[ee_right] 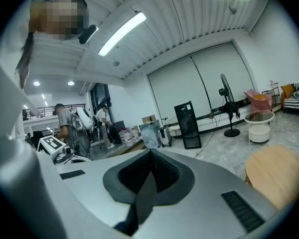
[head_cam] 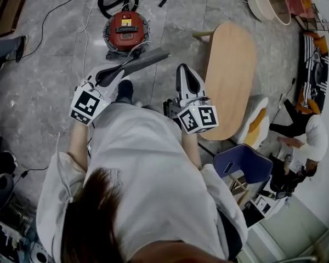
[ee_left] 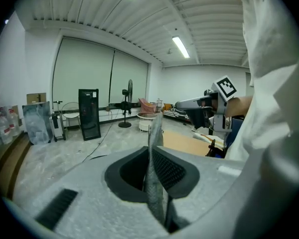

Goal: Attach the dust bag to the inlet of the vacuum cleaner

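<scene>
I can't read any text from here — the label on the vacuum (head_cam: 126, 29) is too small.

One red vacuum cleaner (head_cam: 126, 32), one grey dust bag (head_cam: 148, 60), one oval wooden tabletop (head_cam: 228, 78), one blue chair (head_cam: 244, 163), one standing fan (ee_right: 225, 89); two grippers: left gripper (head_cam: 120, 73), right gripper (head_cam: 183, 70).

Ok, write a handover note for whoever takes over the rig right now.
Left tool: shut on the bag, which is held off the floor.
Right tool: shut, empty.
Vacuum: red, on the floor ahead of both tools, apart from the bag.
Done: bag is in hand.
Left: carry the bag to the vacuum's inlet and attach it. The inlet can't be made out from here.
</scene>
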Motion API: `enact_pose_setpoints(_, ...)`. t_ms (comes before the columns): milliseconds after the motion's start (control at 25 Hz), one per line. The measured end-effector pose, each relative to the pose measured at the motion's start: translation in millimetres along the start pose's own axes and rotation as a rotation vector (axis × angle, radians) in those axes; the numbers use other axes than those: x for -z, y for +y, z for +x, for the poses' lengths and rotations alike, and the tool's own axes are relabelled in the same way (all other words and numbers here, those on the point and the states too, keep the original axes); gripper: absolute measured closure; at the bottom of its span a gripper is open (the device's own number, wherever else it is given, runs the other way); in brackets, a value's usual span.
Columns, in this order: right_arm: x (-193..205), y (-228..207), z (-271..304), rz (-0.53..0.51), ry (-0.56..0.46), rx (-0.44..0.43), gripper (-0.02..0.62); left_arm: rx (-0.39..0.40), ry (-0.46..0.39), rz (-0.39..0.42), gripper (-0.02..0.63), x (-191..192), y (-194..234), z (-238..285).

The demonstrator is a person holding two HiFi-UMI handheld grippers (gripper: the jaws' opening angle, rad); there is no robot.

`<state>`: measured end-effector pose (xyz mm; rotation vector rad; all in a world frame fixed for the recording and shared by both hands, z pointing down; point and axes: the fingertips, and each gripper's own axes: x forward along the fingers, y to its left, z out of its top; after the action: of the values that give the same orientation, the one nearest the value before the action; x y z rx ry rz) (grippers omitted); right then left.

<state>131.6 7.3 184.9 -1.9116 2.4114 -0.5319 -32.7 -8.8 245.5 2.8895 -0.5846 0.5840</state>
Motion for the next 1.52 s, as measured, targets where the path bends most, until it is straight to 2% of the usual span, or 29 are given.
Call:
enact_pose_setpoints(160, 1, -11, 26, 0.002, 0.013, 0.041, 0.592, 0.055, 0.005, -0.017, 0.568, 5, 24, 13)
enact_pose_setpoints(360, 0, -9, 41, -0.015, 0.018, 0.034, 0.592, 0.088, 0.017, -0.025, 0.568, 11, 30, 18)
enact_pose_setpoints(520, 1, -3, 47, -0.077, 0.042, -0.011, 0.592, 0.097, 0.034, -0.028, 0.568, 13, 23, 20)
enact_pose_setpoints(760, -1, 10, 61, -0.161, 0.066, -0.124, 0.592, 0.082, 0.052, -0.024, 0.568, 10, 19, 24)
enact_pose_setpoints(880, -3, 20, 67, -0.233, 0.077, -0.225, 0.592, 0.074, 0.062, -0.019, 0.568, 7, 17, 28)
enact_pose_setpoints(1000, 6, 43, 68, -0.410, 0.142, -0.426, 0.590, 0.086, 0.081, -0.011, 0.568, 2, 10, 36)
enact_pose_setpoints(1080, 22, 53, 67, -0.500, 0.233, -0.542, 0.498, 0.102, 0.104, 0.004, 0.568, 0, 3, 42)
enact_pose_setpoints(1200, 46, 61, 68, -0.586, 0.348, -0.678, 0.449, 0.129, 0.149, 0.024, 0.568, 8, -7, 51)
enact_pose_setpoints(1360, 82, 58, 62, -0.765, 0.527, -0.788, 0.416, 0.171, 0.190, 0.063, 0.568, 19, -19, 59)
enact_pose_setpoints(1520, 108, 53, 58, -0.884, 0.622, -0.849, 0.438, 0.202, 0.240, 0.115, 0.568, 32, -26, 67)
